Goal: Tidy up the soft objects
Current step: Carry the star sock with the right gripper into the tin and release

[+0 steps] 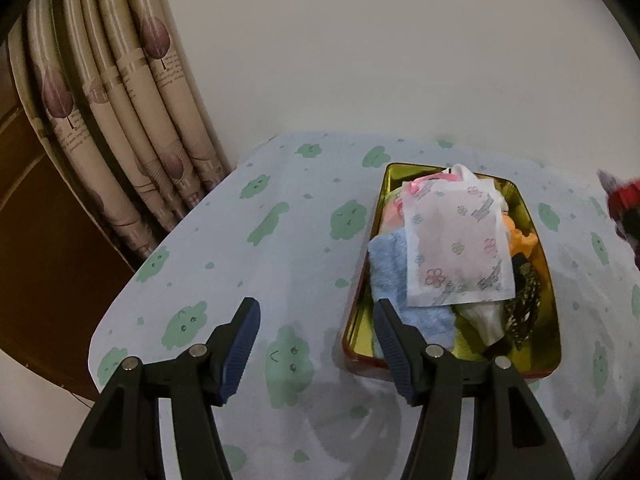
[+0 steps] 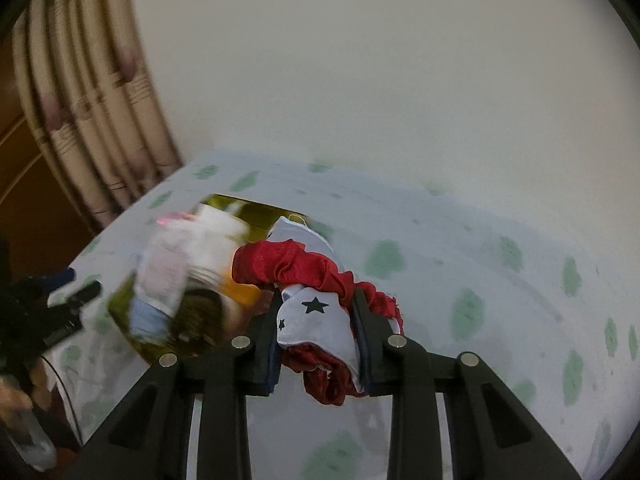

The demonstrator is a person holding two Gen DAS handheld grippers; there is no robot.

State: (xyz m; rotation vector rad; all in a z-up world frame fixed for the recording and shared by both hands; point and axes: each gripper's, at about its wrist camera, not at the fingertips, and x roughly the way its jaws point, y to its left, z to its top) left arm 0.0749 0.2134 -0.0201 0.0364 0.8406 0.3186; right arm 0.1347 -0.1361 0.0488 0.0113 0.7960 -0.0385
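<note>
A gold tin box (image 1: 538,224) with a red outside sits on the table, holding a blue towel (image 1: 396,276), a white floral packet (image 1: 456,248), an orange cloth (image 1: 524,236) and a dark patterned piece (image 1: 526,304). My left gripper (image 1: 316,310) hovers open and empty just left of the box's near corner. My right gripper (image 2: 316,304) is shut on a red scrunchie (image 2: 296,264) with a white star-printed part (image 2: 312,316), held above the table beside the blurred tin box (image 2: 248,208). The scrunchie (image 1: 620,200) shows at the right edge of the left wrist view.
The table wears a pale blue cloth with green cloud prints (image 1: 280,248). A beige curtain (image 1: 120,120) hangs at the back left by a white wall, with brown wood beside it. The left gripper's body and a hand (image 2: 36,320) show at the left of the right wrist view.
</note>
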